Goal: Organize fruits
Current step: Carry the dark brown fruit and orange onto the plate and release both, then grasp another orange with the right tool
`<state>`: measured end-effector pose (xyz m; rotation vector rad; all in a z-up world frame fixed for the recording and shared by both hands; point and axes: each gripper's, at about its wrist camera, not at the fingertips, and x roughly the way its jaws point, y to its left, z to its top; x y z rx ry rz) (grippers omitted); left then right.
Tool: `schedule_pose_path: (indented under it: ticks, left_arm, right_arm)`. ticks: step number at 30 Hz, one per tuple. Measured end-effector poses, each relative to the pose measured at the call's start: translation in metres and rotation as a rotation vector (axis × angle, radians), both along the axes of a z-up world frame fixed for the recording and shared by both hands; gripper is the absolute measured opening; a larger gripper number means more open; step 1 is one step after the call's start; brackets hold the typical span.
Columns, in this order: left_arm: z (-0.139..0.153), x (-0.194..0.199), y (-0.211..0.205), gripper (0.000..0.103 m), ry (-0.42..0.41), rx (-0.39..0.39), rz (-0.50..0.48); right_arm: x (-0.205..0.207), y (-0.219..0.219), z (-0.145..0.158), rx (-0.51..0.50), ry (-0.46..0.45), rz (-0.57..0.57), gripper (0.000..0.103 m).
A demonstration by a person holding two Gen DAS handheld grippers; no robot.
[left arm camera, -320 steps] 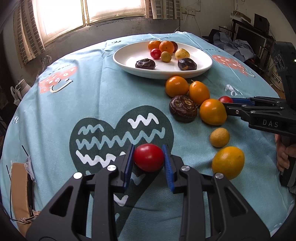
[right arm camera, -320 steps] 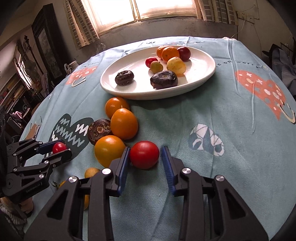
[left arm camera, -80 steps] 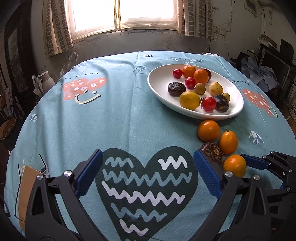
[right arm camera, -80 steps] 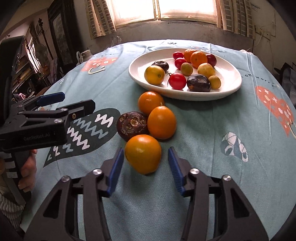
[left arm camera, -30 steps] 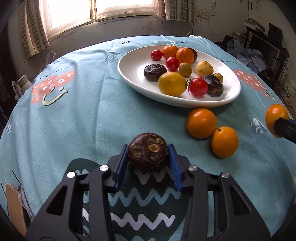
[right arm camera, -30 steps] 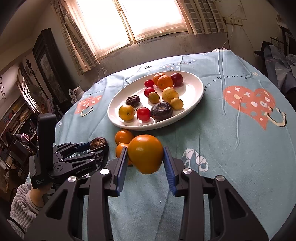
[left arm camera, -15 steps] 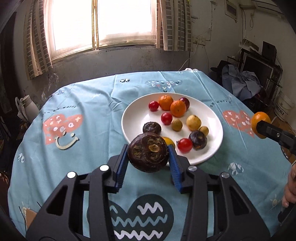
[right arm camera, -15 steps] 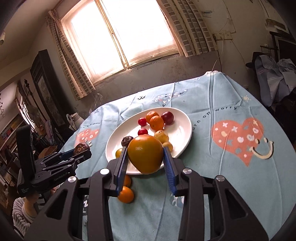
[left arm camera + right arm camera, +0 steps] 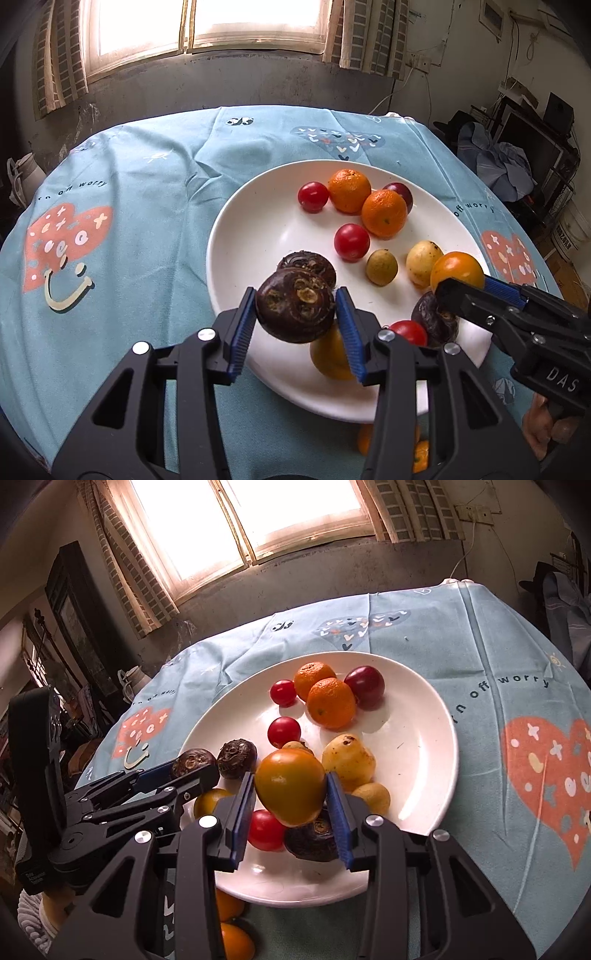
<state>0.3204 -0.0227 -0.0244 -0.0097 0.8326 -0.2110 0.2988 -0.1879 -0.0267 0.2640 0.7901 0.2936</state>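
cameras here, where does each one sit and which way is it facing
Left wrist: on the left gripper, looking down over its opening jaws, dark brown fruit between, at the white plate; right gripper enters right.
Right wrist: on the right gripper, jaws opening around an orange fruit; a sleeve lower left.
Shared: plate, both grippers.

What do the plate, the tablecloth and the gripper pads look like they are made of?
Plate: probably glazed ceramic; smooth, white, glossy highlights. Tablecloth: woven fabric, matte, printed, with fold creases. Left gripper pads: blue, ribbed, likely rubber or soft plastic, on black plastic-looking arms.
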Motion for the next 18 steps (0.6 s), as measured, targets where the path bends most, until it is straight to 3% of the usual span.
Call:
schedule_pose_path:
  ticks: [2, 3, 5, 9, 15, 18]
  left_arm:
    - [0.002, -0.002, 0.000, 0.066, -0.016, 0.005, 0.007]
    - [0.004, -0.003, 0.001, 0.067, -0.022, 0.005, 0.007]
    - [0.008, -0.009, 0.004, 0.069, -0.030, -0.003, 0.009]
    - [0.018, -0.033, 0.014, 0.090, -0.070, -0.017, 0.047]
    - [0.011, -0.080, 0.023, 0.098, -0.074, 0.001, 0.078]
    - [0.007, -0.101, 0.029, 0.099, -0.081, 0.057, 0.108]
  right_arm:
    - [-0.005, -0.002, 0.004, -0.004, -0.030, -0.016, 0.051]
    - [-0.008, -0.004, 0.008, -0.010, -0.049, -0.029, 0.059]
    - [-0.018, -0.009, 0.019, -0.011, -0.092, -0.049, 0.059]
    - [-0.044, -0.016, 0.041, 0.011, -0.131, -0.047, 0.060]
    - [-0.104, -0.029, 0.032, 0.112, -0.136, -0.057, 0.060]
    - [-0.117, -0.013, 0.013, 0.070, -0.061, -0.003, 0.060]
